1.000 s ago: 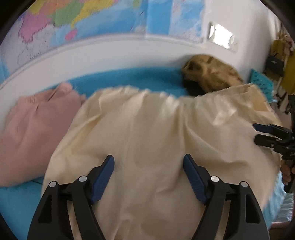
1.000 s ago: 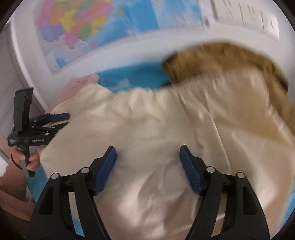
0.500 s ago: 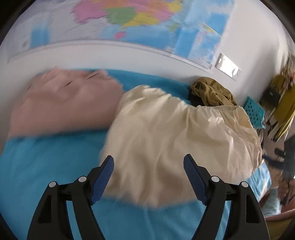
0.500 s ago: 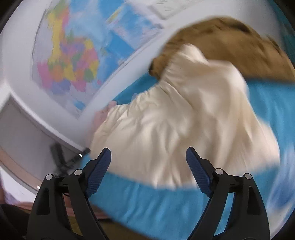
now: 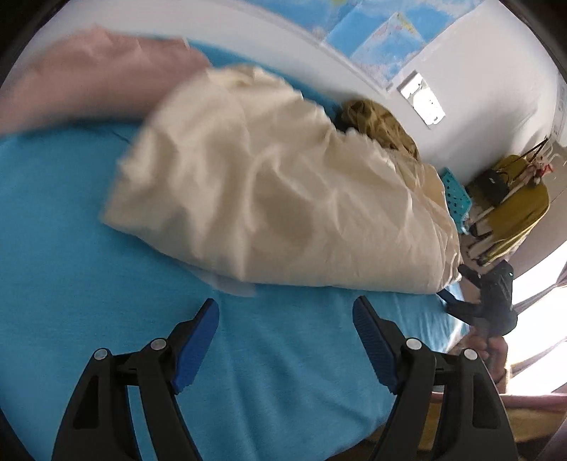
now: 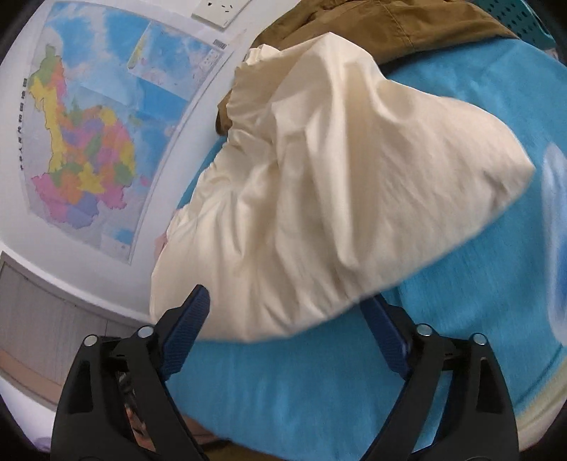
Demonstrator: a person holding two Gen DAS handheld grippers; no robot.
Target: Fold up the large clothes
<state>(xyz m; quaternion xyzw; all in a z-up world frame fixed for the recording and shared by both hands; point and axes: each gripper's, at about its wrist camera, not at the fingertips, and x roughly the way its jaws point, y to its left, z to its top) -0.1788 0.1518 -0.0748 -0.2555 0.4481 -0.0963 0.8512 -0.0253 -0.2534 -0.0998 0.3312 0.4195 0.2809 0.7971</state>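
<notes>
A cream garment (image 5: 276,191) lies in a folded, puffy heap on the blue bed sheet (image 5: 88,283). My left gripper (image 5: 283,305) hovers over bare sheet just short of the heap's near edge; its jaws are opening and nothing is between them. In the right wrist view the same cream garment (image 6: 336,198) fills the middle. My right gripper (image 6: 283,298) has its jaws opening wide, and the heap's near edge lies loosely between the fingers without being pinched. The right gripper (image 5: 457,301) also shows in the left wrist view, at the heap's right corner.
A pink garment (image 5: 88,71) lies at the back left of the bed, and an olive-brown one (image 6: 389,25) lies behind the cream heap by the wall. A map (image 6: 81,142) hangs on the wall. A teal basket (image 5: 457,202) and a rack with yellow clothing (image 5: 517,212) stand beyond the bed.
Both grippers have drawn back off the cream garment and rolled. The left now sits over bare blue sheet, the right at the heap's near edge with its jaws spread wider.
</notes>
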